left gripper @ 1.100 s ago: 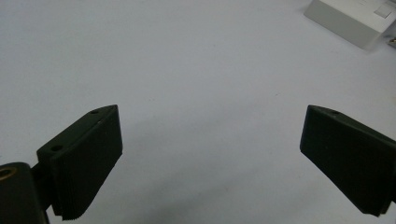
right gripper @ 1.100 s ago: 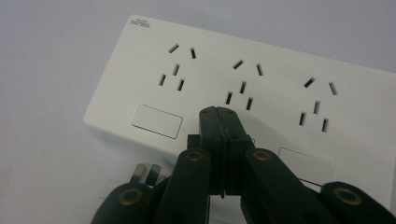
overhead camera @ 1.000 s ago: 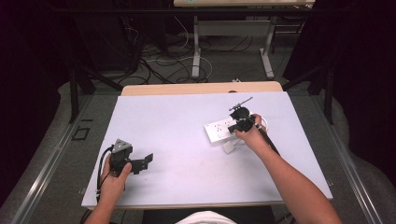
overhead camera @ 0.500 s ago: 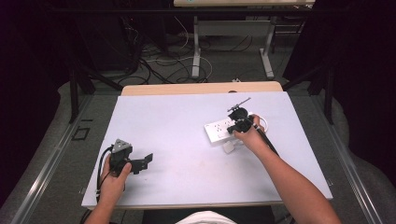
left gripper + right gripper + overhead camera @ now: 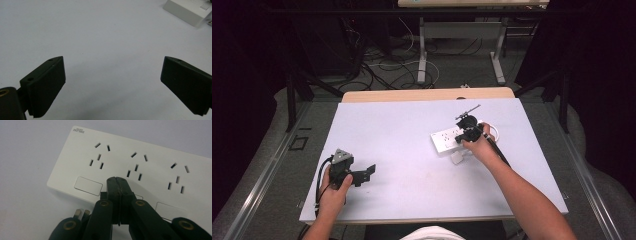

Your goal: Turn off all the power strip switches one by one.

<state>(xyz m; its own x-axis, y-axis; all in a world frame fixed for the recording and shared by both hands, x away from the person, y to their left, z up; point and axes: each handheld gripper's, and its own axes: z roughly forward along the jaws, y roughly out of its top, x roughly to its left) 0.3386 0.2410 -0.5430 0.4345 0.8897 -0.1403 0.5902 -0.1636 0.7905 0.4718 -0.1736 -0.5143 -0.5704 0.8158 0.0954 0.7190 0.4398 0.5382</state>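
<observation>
A white power strip (image 5: 443,141) with three socket groups lies at the right of the table. My right gripper (image 5: 463,135) hovers over it, jaws shut flat against each other with nothing between them. In the right gripper view the closed tips (image 5: 117,180) sit at the strip's (image 5: 150,162) middle rocker switch; I cannot tell if they touch it. Two metal prongs of a plug (image 5: 81,213) show beside the strip's near edge. My left gripper (image 5: 366,173) rests low at the table's front left, its jaws (image 5: 112,67) spread wide over bare tabletop.
A small white plug block (image 5: 457,158) lies just in front of the strip, and a white cable (image 5: 493,131) loops behind my right hand. The pale table (image 5: 402,130) has a wooden strip along its far edge. Cables and table legs clutter the dark floor beyond.
</observation>
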